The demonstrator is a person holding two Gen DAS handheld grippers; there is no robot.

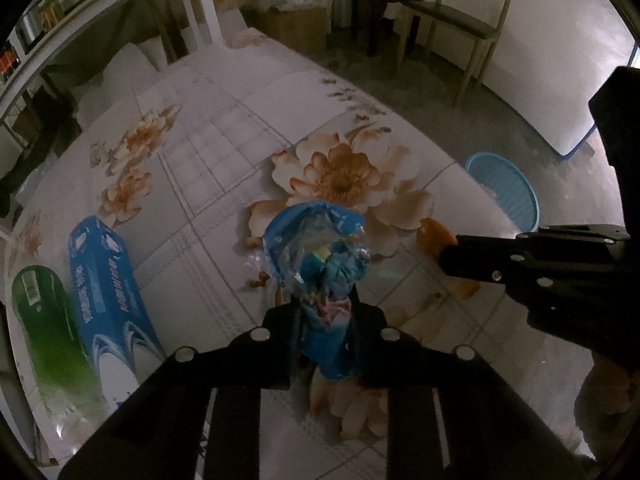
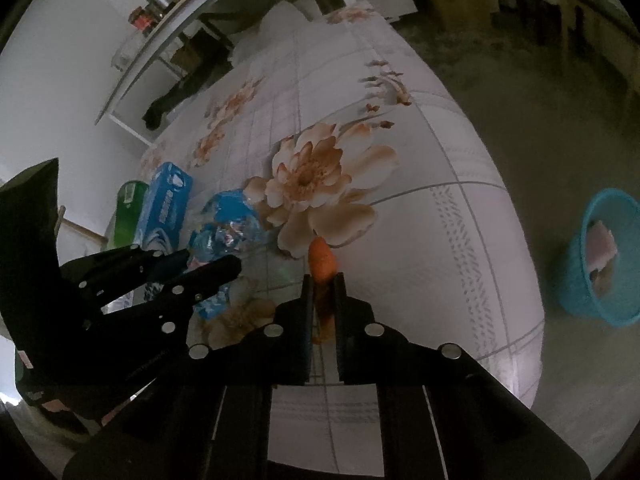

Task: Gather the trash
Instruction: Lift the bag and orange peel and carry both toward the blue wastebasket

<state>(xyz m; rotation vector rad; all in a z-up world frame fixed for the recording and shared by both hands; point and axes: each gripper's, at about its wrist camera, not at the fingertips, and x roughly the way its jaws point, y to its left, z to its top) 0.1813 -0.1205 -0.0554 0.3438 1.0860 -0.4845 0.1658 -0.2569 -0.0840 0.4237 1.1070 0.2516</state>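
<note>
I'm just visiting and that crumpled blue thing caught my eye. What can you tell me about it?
The crumpled blue plastic wrapper looks like thin, shiny film, blue with clear patches and a pinkish bit near its lower end. It is scrunched into a loose ball. The left gripper is closed on its lower end, above the floral tablecloth. From the right wrist view it appears beside a blue box; whether they touch is unclear.

Both fisheye cams sit just behind own gripper fingers, looking steeply down, close over the floral table (image 1: pixel 224 152). Left cam faces far-right twd chair (image 1: pixel 460 20); right cam faces far-left twd shelf (image 2: pixel 160 40). Shared: tabletop, blue basket (image 1: pixel 504 192) (image 2: pixel 600 256), each other's gripper
</note>
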